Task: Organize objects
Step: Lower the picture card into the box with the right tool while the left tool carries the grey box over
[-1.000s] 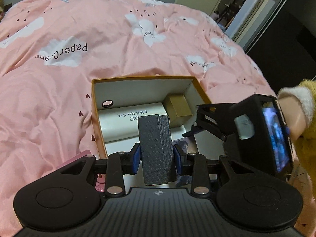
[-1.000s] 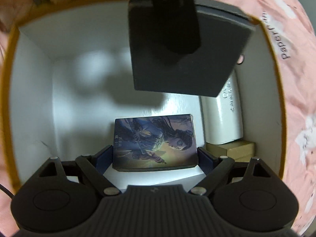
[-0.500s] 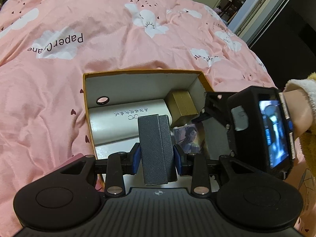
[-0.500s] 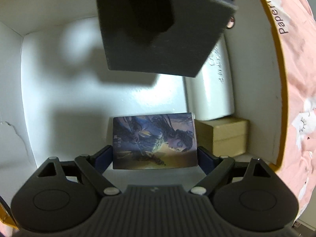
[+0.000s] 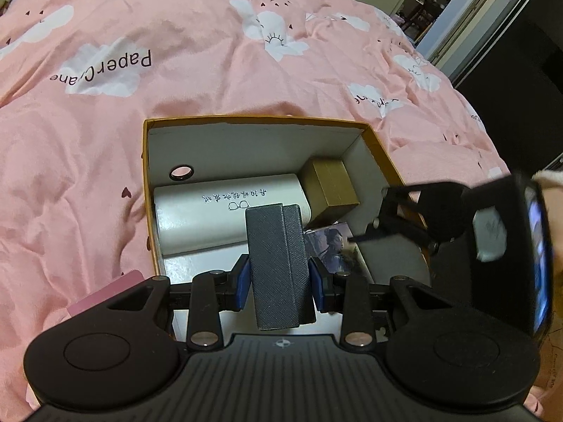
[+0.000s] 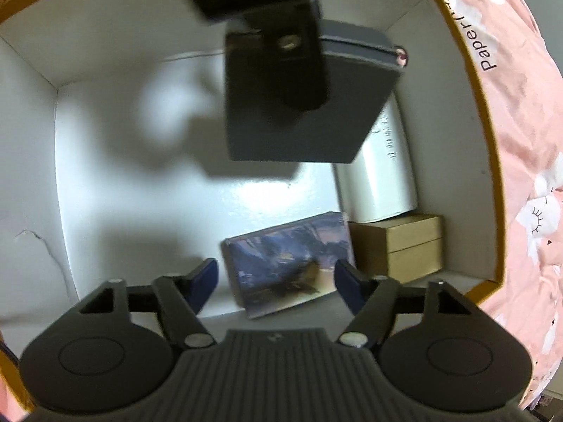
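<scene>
One big pink blanket point(image 5: 211, 52) lies under everything. On it sits my open cardboard box point(image 5: 257, 121). Inside, a long white case point(image 5: 225, 218) lies by the far wall, a small gold box point(image 5: 329, 184) is in the corner, and a flat picture card box point(image 6: 288, 260) rests loose on the floor.

My left claw point(image 5: 279, 277) pinches a gray case point(image 5: 278, 263) above the box. My right claw point(image 6: 276, 277) has nothing in it; its jaws are closing over the card box without touching it.

If I drop the gray case now, it could hit my right claw.
</scene>
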`<action>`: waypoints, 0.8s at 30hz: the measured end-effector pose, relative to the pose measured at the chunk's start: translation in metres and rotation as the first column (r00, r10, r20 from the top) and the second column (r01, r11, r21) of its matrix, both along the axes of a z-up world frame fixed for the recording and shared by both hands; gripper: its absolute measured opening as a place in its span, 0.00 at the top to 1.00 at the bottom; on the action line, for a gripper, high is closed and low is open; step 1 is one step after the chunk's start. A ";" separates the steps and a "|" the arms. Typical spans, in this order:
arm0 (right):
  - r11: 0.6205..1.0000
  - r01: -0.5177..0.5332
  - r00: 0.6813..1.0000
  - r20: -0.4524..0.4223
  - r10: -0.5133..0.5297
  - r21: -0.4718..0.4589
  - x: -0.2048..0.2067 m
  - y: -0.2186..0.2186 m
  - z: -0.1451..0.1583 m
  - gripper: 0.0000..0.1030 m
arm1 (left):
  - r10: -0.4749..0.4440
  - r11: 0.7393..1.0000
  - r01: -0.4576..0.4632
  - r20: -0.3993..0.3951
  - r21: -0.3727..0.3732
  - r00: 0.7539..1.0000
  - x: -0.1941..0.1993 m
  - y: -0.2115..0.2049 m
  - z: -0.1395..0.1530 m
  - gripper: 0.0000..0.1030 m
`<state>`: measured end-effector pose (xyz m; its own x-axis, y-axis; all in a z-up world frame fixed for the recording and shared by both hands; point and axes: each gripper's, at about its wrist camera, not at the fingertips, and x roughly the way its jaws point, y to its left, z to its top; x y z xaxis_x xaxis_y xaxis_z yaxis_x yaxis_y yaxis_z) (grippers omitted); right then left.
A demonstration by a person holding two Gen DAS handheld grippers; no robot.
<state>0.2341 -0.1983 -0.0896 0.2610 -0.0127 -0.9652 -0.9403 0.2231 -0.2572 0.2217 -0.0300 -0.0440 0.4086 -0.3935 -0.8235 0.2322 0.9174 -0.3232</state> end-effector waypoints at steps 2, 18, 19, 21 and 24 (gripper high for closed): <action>1.000 -0.003 1.000 0.019 0.003 0.014 -0.002 -0.002 -0.004 0.31 | 0.002 1.000 -0.002 0.003 -0.002 1.000 0.000 0.000 0.000 0.62; 0.969 0.207 0.971 0.092 -0.221 0.136 0.014 -0.034 0.012 0.52 | 0.057 0.998 -0.059 -0.073 -0.019 0.996 0.009 -0.021 -0.022 0.62; 0.966 0.216 0.967 0.101 -0.232 0.145 0.014 -0.036 0.016 0.52 | 0.070 0.997 -0.072 -0.082 -0.024 0.994 0.010 -0.024 -0.025 0.62; 0.960 0.226 0.963 0.111 -0.246 0.168 0.015 -0.042 0.024 0.52 | 0.089 0.995 -0.092 -0.092 -0.024 0.992 0.011 -0.028 -0.032 0.62; 0.959 0.226 0.963 0.109 -0.246 0.171 0.017 -0.050 0.026 0.52 | 0.111 0.991 -0.118 -0.103 -0.066 0.988 0.014 -0.027 -0.039 0.62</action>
